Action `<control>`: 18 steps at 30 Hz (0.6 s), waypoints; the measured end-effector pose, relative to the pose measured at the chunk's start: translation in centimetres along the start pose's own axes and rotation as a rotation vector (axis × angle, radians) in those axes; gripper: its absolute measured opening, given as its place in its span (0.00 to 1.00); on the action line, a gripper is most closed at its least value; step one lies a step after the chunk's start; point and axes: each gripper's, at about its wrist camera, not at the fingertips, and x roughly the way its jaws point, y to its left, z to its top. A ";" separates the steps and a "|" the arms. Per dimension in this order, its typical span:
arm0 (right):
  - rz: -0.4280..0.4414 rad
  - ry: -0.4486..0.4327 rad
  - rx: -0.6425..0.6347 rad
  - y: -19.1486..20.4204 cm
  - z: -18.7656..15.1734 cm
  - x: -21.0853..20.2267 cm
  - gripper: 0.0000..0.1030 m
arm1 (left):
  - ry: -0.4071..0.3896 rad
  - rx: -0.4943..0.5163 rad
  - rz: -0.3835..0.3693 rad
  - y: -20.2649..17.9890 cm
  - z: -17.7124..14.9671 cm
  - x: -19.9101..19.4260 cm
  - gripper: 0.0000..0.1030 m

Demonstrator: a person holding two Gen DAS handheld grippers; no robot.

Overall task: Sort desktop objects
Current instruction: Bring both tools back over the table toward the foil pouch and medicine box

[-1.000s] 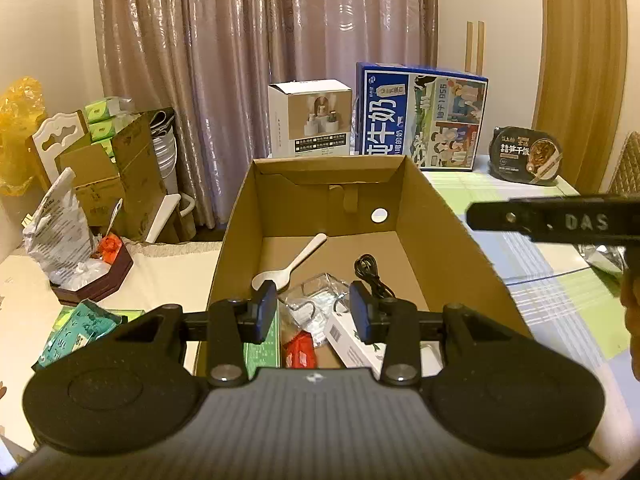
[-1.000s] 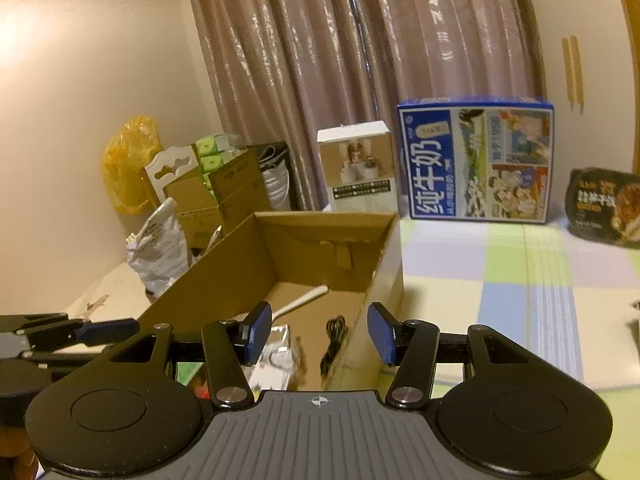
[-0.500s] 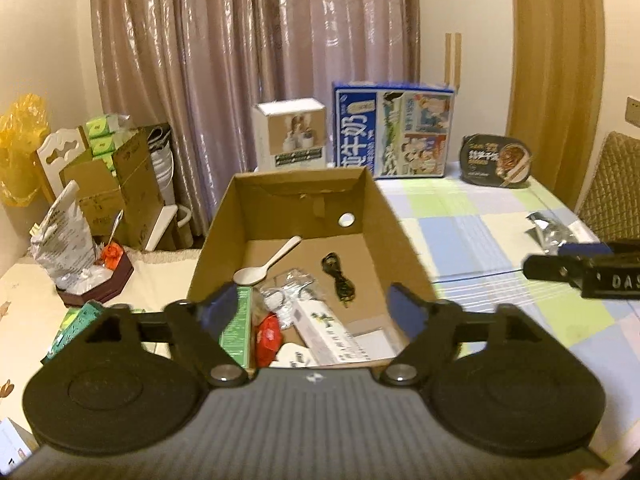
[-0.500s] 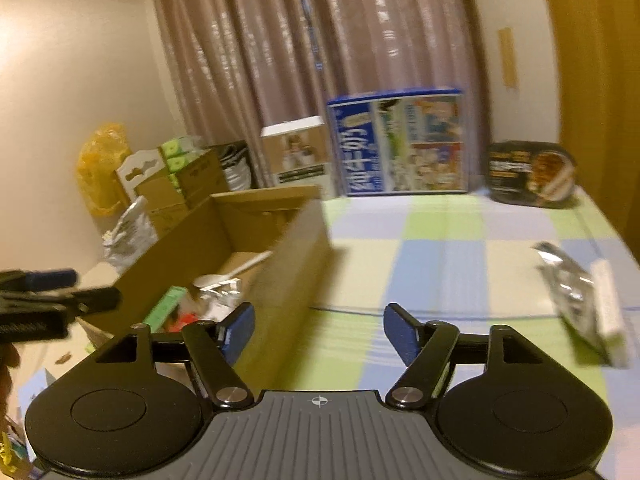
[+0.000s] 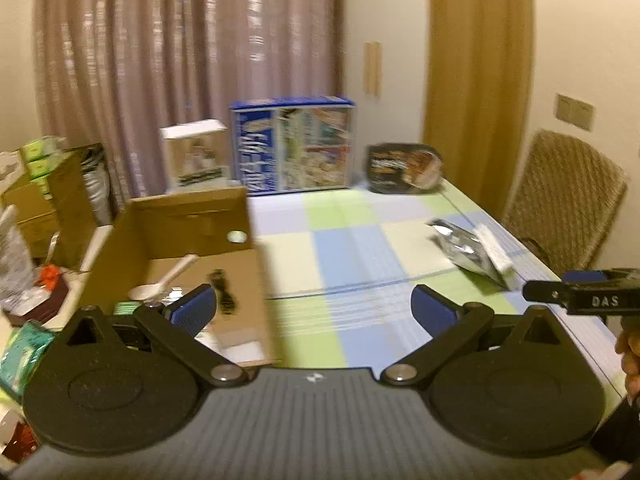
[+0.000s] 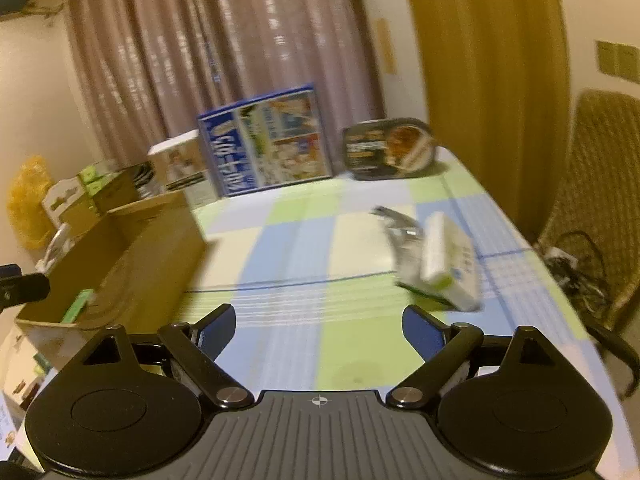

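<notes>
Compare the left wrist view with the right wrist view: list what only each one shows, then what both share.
Only the left wrist view looks into the cardboard box, showing a white spoon and a black cable, with the open left gripper in front. Only the right wrist view shows a yellow bag, cables on the wicker chair, and the open right gripper. Both show the blue milk carton, black food tray, silver pouch, white packet and checked tablecloth.

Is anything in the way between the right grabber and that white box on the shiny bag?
Nothing visible. The right gripper has been opening, nothing between its jaws, and only bare checkered tablecloth lies between it and the white box on the silver bag.
</notes>
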 end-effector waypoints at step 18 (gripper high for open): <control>-0.058 0.035 0.170 -11.9 1.6 4.9 0.86 | 0.112 0.105 -0.143 -9.5 2.1 10.2 0.99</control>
